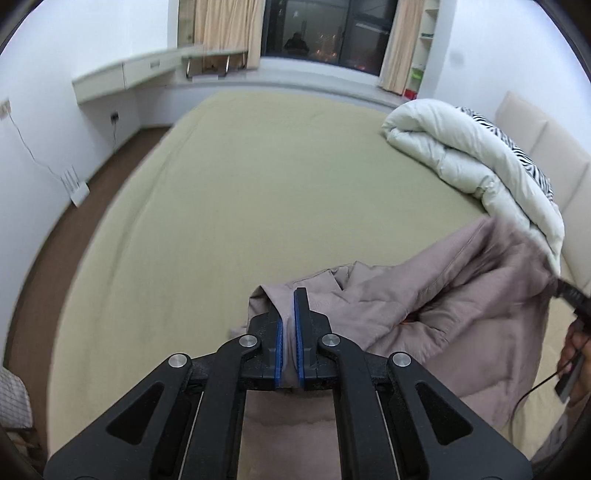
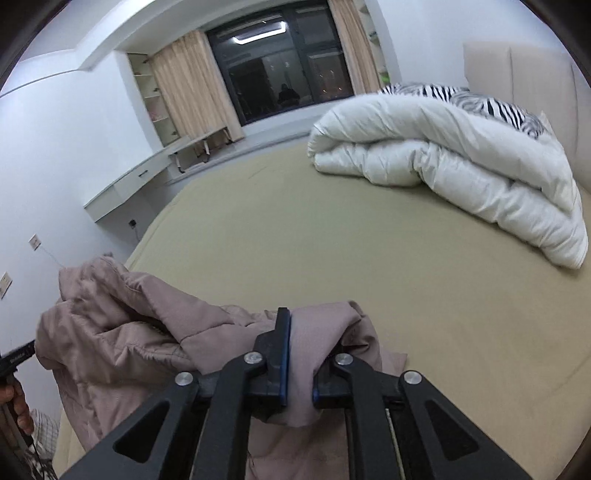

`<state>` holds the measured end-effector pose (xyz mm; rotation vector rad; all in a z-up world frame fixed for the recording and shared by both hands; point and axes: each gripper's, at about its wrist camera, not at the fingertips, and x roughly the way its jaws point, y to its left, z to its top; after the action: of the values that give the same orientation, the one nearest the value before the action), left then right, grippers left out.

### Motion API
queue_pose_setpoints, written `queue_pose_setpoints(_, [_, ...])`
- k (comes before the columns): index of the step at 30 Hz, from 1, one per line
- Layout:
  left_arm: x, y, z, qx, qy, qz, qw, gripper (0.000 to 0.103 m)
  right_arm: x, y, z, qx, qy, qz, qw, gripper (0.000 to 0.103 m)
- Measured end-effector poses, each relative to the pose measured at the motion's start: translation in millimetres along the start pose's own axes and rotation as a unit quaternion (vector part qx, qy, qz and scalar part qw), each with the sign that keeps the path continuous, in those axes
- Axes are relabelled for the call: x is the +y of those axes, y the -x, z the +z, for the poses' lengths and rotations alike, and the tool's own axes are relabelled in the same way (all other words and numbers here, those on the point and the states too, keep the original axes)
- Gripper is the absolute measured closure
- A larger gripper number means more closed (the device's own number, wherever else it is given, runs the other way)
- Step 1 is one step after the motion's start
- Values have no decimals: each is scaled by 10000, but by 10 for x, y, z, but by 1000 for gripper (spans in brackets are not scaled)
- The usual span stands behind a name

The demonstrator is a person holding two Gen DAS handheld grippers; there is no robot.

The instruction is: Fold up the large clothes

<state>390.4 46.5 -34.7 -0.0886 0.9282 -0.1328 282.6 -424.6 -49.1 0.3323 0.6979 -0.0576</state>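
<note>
Fingers [image 1: 300,321] pinch mauve jacket [image 1: 443,295] (only right view shows window's lamp reflection [image 2: 258,33]).

Both wrist views low over bed [image 1: 258,184]

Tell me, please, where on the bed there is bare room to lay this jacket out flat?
The olive sheet lies bare from the jacket out to the far edge by the window and to the left edge by the wall shelf. The right side, by the headboard, is crowded by the rolled white duvet. Both the left gripper and right gripper clamp the jacket.
</note>
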Motion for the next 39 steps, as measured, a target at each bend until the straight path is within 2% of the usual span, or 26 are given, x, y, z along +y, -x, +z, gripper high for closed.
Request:
queue_pose_setpoints(1, [75,-165,39,143,180,-45,9997,98,-95,-231,-7,213,-182,-84,9996,84])
queue_pose_setpoints(3, [238,-299,71,144,542,-13,9984,98,-242,-488,-71,448,-510,-270,9973,62])
queue_pose_setpoints(5, [357,-254,27,16,726,49,9974,98,-358,-485,-117,225,-735,-295,9966,21])
queue_pose_setpoints(7, [314,-167,-57,-102,539,166,9984,98,-421,-318,-165,-141,-842,-276,9960,9])
queue_pose_setpoints(9, [110,-114,-203,-219,127,157,9996,98,-334,-192,-183,-182,-547,-280,9979,11])
queue_pose_setpoints(10, [-58,-116,-300,-244,-136,174,9995,98,-209,-128,-239,-94,-262,-193,9994,19])
queue_pose_setpoints(11, [-211,-117,-369,-252,-336,202,9989,98,-82,-120,-277,50,-36,-70,10000,27])
queue_pose_setpoints(13, [-519,-199,-535,-251,-716,230,9969,98,313,-90,-487,414,610,177,9971,31])
queue_pose_setpoints(17, [-850,-352,-817,-141,-828,59,9965,98,1028,-123,-854,534,1533,362,9861,32])
queue_pose_setpoints(19, [-984,-477,-805,-188,-890,128,9958,98,1346,-236,-950,521,1907,376,9795,33])
queue_pose_setpoints(21, [-1022,-549,-886,-169,-965,252,9949,98,1478,-468,-929,729,1884,410,9785,35])
queue_pose_setpoints(23, [-1079,-789,-826,-73,-1014,350,9942,98,1462,-818,-862,1054,1665,230,9801,43])
queue_pose_setpoints(27, [-1140,-1279,-729,57,-1168,536,9917,98,1280,-1339,-704,1292,1242,88,9838,44])
queue_pose_setpoints(31, [-1171,-1688,-609,135,-1269,672,9895,98,1225,-1596,-541,1289,1161,16,9848,44])
queue_pose_setpoints(39, [-1013,-2274,-436,267,-957,448,9940,98,1077,-2001,-534,1159,982,117,9883,41])
